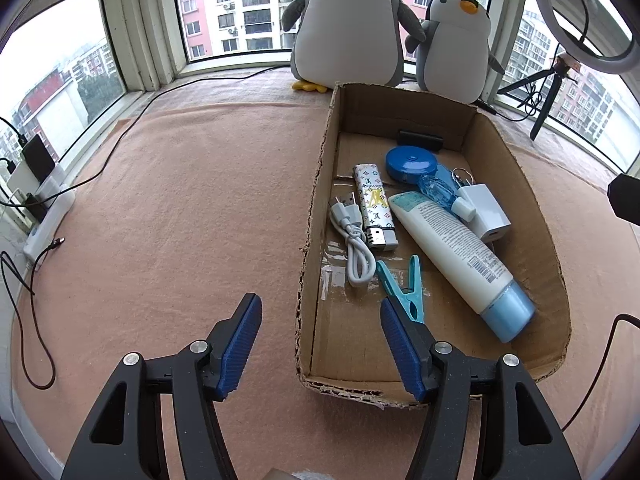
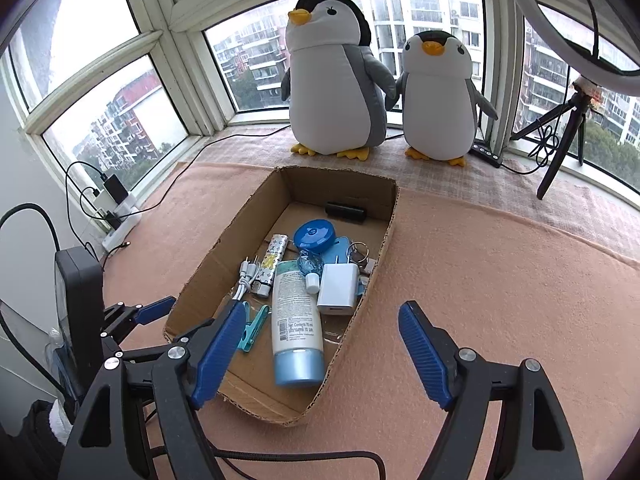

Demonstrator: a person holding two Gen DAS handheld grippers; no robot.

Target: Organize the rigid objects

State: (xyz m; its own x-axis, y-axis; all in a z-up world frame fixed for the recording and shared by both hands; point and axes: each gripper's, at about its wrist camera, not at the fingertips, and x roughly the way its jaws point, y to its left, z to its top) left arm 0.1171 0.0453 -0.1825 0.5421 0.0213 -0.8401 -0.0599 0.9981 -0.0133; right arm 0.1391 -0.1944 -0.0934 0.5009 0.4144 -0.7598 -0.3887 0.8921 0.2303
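1. Two grippers hang with their jaws apart and nothing between them: the left gripper [image 1: 320, 344] straddles the near left wall of the cardboard box [image 1: 316, 184], and the right gripper [image 2: 322, 354] is spread over the box's near end.
2. All the rigid things lie in the box ahead of both tools, and the pink cloth [image 1: 180, 200] around it carries none, so the sorting looks nearly or fully done.
3. The teal clothespin [image 1: 404, 288] lies just beyond the left gripper's inner finger; lowering that tool could pin it against the floor or flick it out.
4. The white tube [image 2: 296, 320] leans across the charger block [image 2: 338, 290] and a small blue bottle [image 1: 438, 190]; a nudge to its blue cap could roll it and scatter them.
5. The white cable [image 1: 354, 240] curls beside the patterned lighter [image 1: 374, 206]; a finger catching the loop could drag both.
6. The torn near wall looks soft, so a jaw pressing on it could fold it or slide the whole box over the cloth.
7. The trailing black cord under the right gripper could snag on a reach forward.
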